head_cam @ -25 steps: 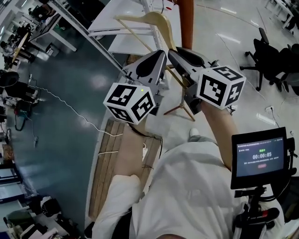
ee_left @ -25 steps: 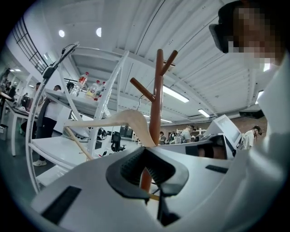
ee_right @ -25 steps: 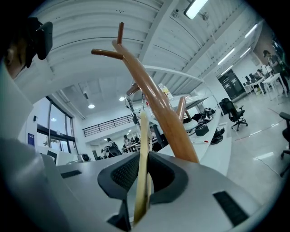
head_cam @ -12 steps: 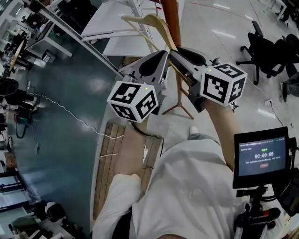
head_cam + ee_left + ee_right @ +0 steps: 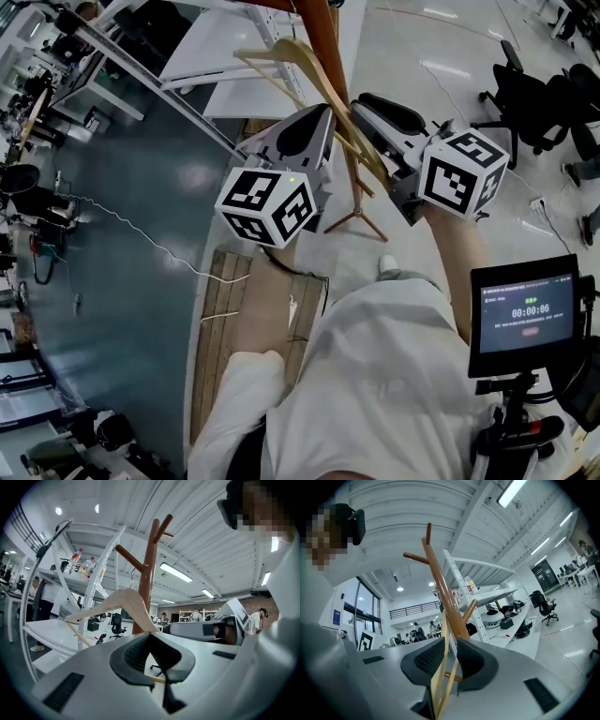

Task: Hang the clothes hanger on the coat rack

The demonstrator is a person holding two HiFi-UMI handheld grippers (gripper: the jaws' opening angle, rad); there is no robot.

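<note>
White cloth of the person's shirt (image 5: 375,375) fills the head view's 6 o'clock, with a small screen (image 5: 523,314) at 4 o'clock. Farther out, toward 12 o'clock, both grippers are raised side by side. The left gripper (image 5: 319,117) has its jaws closed on the thin lower bar of the wooden hanger (image 5: 305,58). The right gripper (image 5: 370,105) pinches the hanger's sloping arm and bar together. The hanger stands up beyond the jaws at 12 o'clock, just beside the brown pole of the coat rack (image 5: 323,37); whether its hook touches a peg cannot be told. White shelves (image 5: 202,47) stand behind at 11 o'clock, office chairs (image 5: 525,84) at 2 o'clock.
</note>
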